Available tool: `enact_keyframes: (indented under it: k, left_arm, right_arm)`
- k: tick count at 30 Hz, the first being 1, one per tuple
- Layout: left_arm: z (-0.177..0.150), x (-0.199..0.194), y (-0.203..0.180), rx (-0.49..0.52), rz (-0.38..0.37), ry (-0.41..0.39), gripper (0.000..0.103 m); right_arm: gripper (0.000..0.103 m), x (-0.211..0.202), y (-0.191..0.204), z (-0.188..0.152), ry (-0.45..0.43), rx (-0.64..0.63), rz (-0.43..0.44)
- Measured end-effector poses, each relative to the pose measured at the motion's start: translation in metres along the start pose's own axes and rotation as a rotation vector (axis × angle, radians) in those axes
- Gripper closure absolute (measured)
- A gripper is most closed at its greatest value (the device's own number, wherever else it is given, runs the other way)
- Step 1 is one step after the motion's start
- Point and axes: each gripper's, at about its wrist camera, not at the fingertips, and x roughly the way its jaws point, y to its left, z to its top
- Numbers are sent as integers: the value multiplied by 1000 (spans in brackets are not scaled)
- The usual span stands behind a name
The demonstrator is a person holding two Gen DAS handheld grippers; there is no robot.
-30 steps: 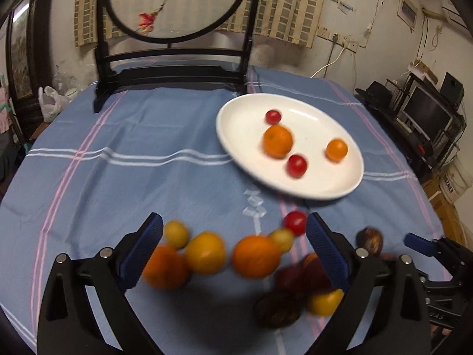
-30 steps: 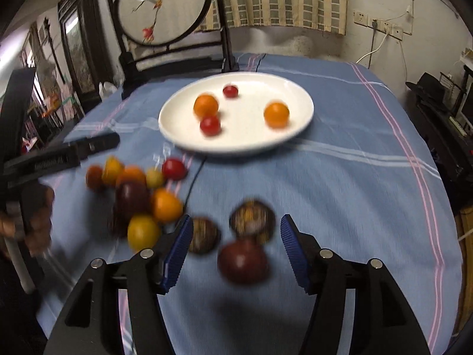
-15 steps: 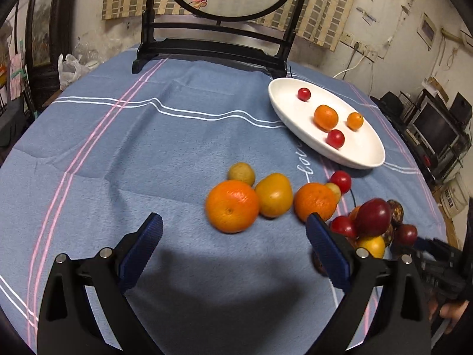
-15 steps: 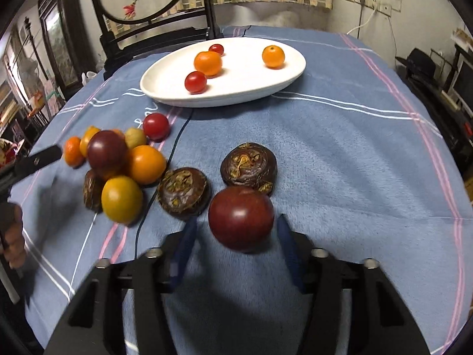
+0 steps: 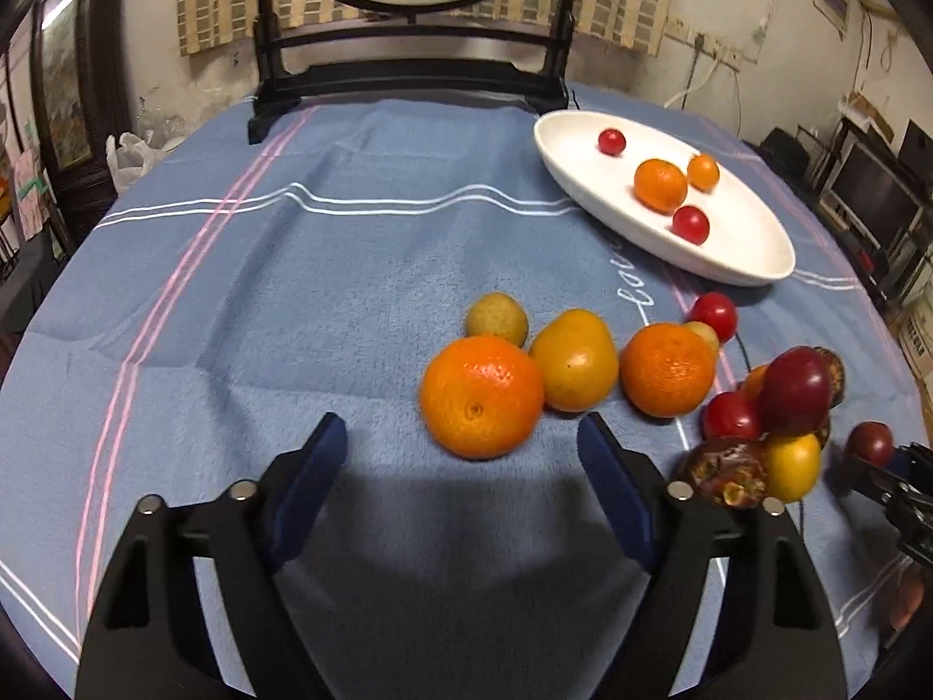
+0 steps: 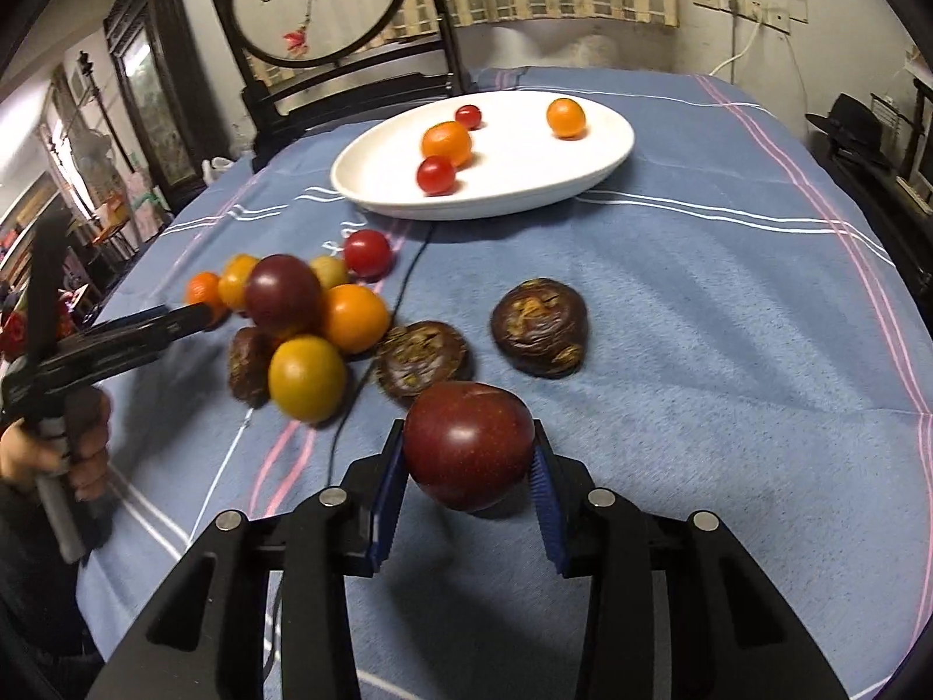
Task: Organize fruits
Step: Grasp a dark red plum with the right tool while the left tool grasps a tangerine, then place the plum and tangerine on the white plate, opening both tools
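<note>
My right gripper (image 6: 469, 458) is shut on a dark red plum (image 6: 468, 444) just above the blue cloth. My left gripper (image 5: 463, 449) is open and empty, just short of a large orange (image 5: 481, 396). Beside that orange lie a yellow fruit (image 5: 574, 359), a second orange (image 5: 666, 368) and a small green-yellow fruit (image 5: 497, 318). A white oval plate (image 6: 595, 163) holds two small oranges and two cherry tomatoes. A heap of mixed fruit (image 6: 303, 315) lies left of the right gripper. Two dark wrinkled fruits (image 6: 539, 326) lie ahead of it.
A black wooden stand with a round painted screen (image 5: 408, 76) stands at the table's far edge. A thin black cable (image 6: 373, 373) runs across the cloth past the heap. The table's edges fall away left and right, with shelves and furniture beyond.
My right gripper has closed on the dark red plum. My left gripper has pulled back and swung left, so the oranges now lie just ahead of its open fingers.
</note>
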Motion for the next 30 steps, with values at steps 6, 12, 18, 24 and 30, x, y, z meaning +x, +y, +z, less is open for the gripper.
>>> enact_keyframes:
  k: [6,12,18,24,30]
  left_arm:
    - [5,10,-2,14,-16,24,60]
    - [6,-12,-2,-10,-69,2,61]
    - [30,-53,-27,51,-145,-91,61]
    - [76,-54,-68,101,-192,-140,61]
    - [116,-5,-99,97,-175,-82,61]
  right_arm:
    - [63,-7,5,-1,-16,-16,34]
    - [63,-19,10,2,-40,-37,42]
    - [63,-39,19,24,-114,-87,34]
    - [63,-46,27,68,-215,-119,6]
    - [63,-13,24,110,-196,-120,-7]
